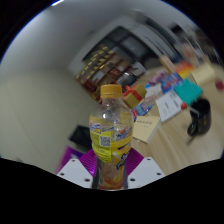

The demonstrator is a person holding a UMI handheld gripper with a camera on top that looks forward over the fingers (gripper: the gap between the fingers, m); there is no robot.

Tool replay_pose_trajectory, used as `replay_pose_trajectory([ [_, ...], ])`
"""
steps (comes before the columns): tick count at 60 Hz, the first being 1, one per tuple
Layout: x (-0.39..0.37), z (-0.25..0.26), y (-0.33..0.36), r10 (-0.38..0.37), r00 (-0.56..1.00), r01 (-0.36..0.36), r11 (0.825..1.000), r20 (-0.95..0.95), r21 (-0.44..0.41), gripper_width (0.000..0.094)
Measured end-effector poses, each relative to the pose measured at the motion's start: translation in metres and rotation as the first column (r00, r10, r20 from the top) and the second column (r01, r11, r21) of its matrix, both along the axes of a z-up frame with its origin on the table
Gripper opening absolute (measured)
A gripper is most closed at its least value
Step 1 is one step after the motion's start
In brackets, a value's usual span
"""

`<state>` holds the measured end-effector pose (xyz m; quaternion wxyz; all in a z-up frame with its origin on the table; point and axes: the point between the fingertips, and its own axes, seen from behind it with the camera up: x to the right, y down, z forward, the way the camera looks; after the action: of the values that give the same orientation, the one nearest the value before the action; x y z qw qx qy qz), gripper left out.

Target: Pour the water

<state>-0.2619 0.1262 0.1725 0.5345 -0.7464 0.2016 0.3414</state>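
A clear plastic bottle with an orange cap, a yellow label and yellowish liquid in its lower part stands upright between my fingers. My gripper is shut on the bottle's lower body, with the purple pads pressing on both sides. The bottle is held up in the air, well above the floor and table. No cup or other vessel for pouring shows in the view.
A wooden table with papers, colourful boxes and small items lies beyond the bottle to the right. A shelf with packaged goods stands along the far wall. A pale floor spreads to the left.
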Motion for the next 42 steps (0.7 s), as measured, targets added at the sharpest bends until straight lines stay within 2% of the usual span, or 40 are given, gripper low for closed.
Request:
replay_pose_trajectory([
  [1, 0.013, -0.01, 0.003, 0.011, 0.997, -0.01, 1.0, -0.077, 0.013, 0.0339],
  [4, 0.038, 0.001, 0.009, -0.012, 0.944, 0.002, 1.0, -0.331, -0.03, 0.0338],
  [8, 0.07, 0.014, 0.013, -0.037, 0.775, -0.006, 0.998, -0.63, -0.067, 0.0336],
  [9, 0.064, 0.029, 0.014, -0.095, 0.716, 0.026, 0.994, -0.691, -0.11, 0.0335],
  [10, 0.078, 0.019, 0.019, -0.069, 0.671, 0.004, 0.996, -0.738, -0.089, 0.0336],
  [14, 0.105, 0.013, 0.024, -0.093, 0.47, -0.024, 0.993, -0.878, -0.118, 0.0338],
  [16, 0.114, 0.009, 0.025, -0.103, 0.389, -0.043, 0.991, -0.915, -0.13, 0.0338],
  [17, 0.109, 0.023, 0.023, -0.138, 0.344, -0.035, 0.987, -0.929, -0.159, 0.0337],
  [19, 0.113, 0.018, 0.015, -0.115, 0.287, -0.064, 0.988, -0.951, -0.139, 0.0335],
  [30, 0.144, 0.009, 0.012, -0.168, 0.002, -0.098, 0.981, -0.986, -0.167, 0.0338],
  [37, 0.137, 0.019, 0.022, -0.182, -0.029, -0.109, 0.978, -0.983, -0.178, 0.0338],
  [40, 0.137, 0.026, 0.006, -0.169, -0.032, -0.117, 0.979, -0.985, -0.164, 0.0336],
  [42, 0.145, 0.026, 0.026, -0.149, -0.021, -0.125, 0.981, -0.989, -0.145, 0.0338],
])
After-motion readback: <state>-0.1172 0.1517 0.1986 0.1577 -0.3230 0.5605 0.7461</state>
